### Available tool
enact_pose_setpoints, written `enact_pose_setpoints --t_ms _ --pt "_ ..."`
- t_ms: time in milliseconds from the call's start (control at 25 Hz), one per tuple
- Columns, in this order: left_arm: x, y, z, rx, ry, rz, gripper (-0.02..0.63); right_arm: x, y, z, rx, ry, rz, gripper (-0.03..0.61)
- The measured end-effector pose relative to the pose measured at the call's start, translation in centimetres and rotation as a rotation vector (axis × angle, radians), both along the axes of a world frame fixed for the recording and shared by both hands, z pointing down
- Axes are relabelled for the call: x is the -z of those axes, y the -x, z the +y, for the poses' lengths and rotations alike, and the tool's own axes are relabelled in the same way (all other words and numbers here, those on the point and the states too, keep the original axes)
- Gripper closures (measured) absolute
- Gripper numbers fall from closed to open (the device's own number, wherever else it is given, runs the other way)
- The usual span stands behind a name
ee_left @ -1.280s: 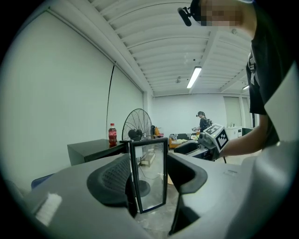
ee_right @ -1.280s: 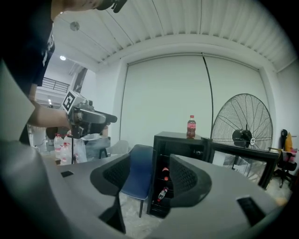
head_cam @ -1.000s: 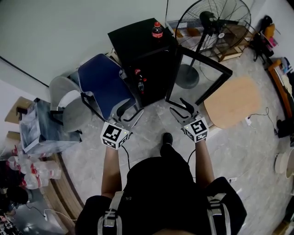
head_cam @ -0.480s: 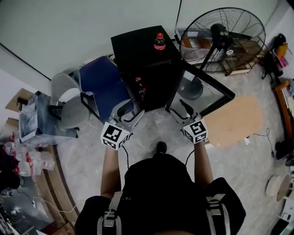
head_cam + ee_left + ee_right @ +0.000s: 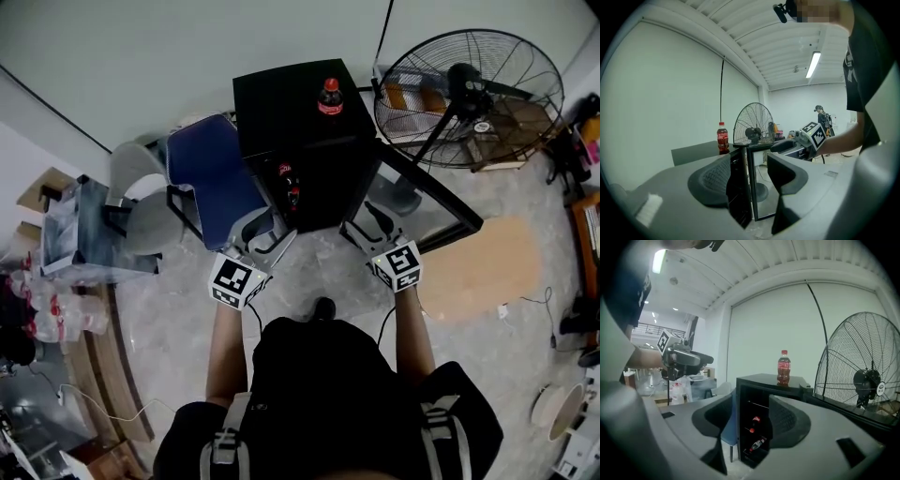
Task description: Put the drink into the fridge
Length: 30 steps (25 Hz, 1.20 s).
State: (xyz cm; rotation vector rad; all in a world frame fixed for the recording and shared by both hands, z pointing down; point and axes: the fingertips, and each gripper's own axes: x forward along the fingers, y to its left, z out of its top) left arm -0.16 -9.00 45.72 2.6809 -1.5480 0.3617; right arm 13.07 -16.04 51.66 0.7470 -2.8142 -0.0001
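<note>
Tiled floor (image 5: 525,375), fridge-top bottle (image 5: 329,97), red label unreadable, left tongs (image 5: 267,234) open, right tongs (image 5: 362,220) open, narrowing, both empty

Workshop-like industrial hall: big floor fan (image 5: 466,80), ribbed ceiling (image 5: 778,42), strip light (image 5: 813,64), spare chairs (image 5: 211,169).

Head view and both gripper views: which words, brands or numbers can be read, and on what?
No text is readable.
Bottle on the fridge: red label, print too small.
Fan: round sticker at its middle, too small.
Left cube and right cube: black-and-white squares only, no letters.
</note>
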Motion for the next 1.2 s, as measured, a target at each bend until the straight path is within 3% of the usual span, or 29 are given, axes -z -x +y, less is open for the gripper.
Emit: enact_pose_setpoints --t_ms 520,1200 --pt "0.0 1.0 -4.5 -0.006 -0.024 0.031 0.37 1.3 1.5 -4.2 -0.005 -0.027 0.006 0.362" --pt "0.8 3.6 -14.2 -0.135 -0.041 0.035 0.37 3.6 5.0 -12.1 -0.092 -0.047 0.04 0.354"
